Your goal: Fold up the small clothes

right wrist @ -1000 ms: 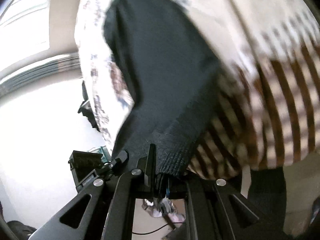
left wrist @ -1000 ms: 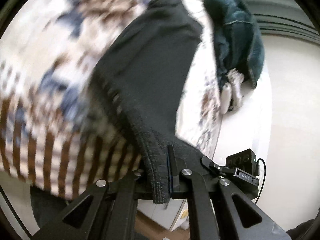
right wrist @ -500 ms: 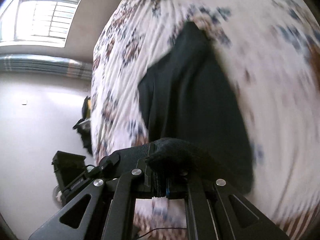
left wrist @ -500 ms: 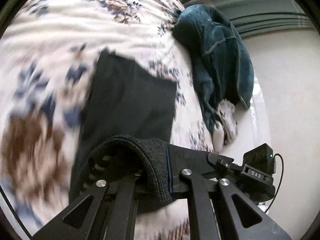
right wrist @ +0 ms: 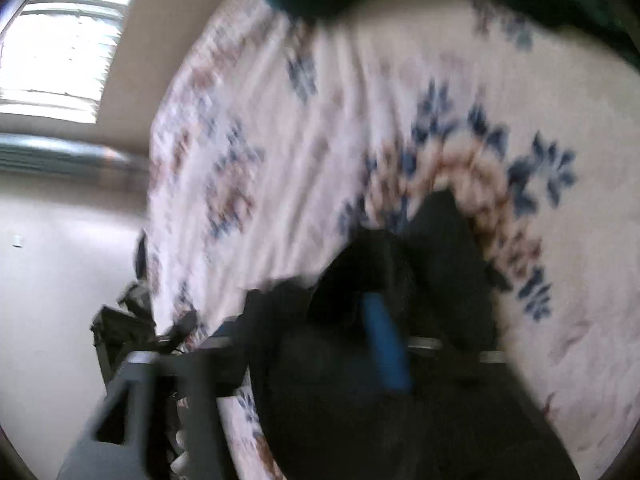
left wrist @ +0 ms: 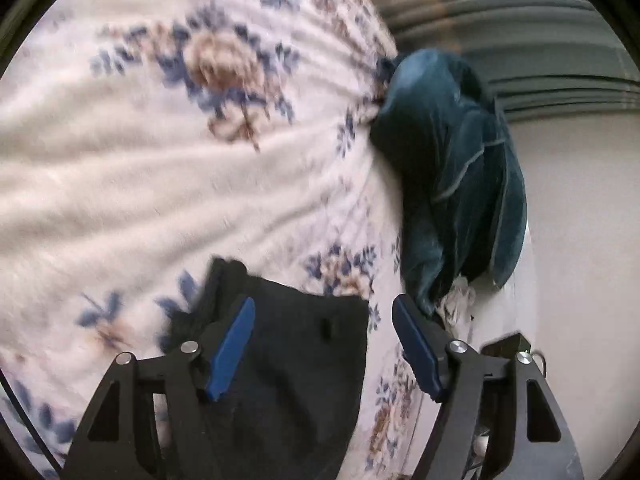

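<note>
Low in frame: left gripper opening, blue-padded fingers apart over flat black knit garment, gripping nothing. Right gripper blurred, likewise opening above it. Beyond, floral cream bedspread; upper right, crumpled teal cloth.

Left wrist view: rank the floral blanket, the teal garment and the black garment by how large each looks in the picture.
1. Floral blanket: fills most of the view.
2. and 3. Teal garment and black garment look alike in size. The black one lies nearer the camera, partly hidden by the jaws, so no firm ranking.
</note>
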`<state>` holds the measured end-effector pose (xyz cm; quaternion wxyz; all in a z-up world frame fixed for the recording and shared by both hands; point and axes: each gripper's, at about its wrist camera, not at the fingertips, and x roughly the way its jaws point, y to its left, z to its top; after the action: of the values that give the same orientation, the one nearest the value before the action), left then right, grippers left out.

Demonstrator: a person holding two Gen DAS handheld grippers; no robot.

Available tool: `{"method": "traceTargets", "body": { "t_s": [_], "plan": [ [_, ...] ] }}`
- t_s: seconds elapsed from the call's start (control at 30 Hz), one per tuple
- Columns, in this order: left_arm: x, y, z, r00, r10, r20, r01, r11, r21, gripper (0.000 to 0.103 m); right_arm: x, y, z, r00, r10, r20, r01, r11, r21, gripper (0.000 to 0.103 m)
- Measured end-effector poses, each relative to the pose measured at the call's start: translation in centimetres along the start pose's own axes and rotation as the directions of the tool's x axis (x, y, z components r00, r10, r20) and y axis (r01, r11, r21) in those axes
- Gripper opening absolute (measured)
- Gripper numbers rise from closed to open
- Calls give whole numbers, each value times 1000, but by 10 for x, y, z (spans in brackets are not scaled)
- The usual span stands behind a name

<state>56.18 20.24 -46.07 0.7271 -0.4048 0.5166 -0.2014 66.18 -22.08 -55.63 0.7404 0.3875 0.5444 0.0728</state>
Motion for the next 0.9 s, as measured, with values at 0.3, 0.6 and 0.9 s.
{"method": "traceTargets", "body": {
  "t_s": [0.3, 0.6, 0.9],
  "plan": [
    [54, 14, -15, 952, 296, -81, -269, 933, 238, 67, 15, -46, -10, 978, -204, -47, 204, 979, -4, 74],
    [51, 8, -14, 950, 313, -3, -294, 895, 334, 6, 53, -35, 3, 979, -192, -70, 190, 981, -41, 6],
    [80, 33, 8, 934, 342, -103, -308, 917, 254, 10, 45, -34, 15, 951, -306, 34, 307, 952, -22, 2]
  ]
}}
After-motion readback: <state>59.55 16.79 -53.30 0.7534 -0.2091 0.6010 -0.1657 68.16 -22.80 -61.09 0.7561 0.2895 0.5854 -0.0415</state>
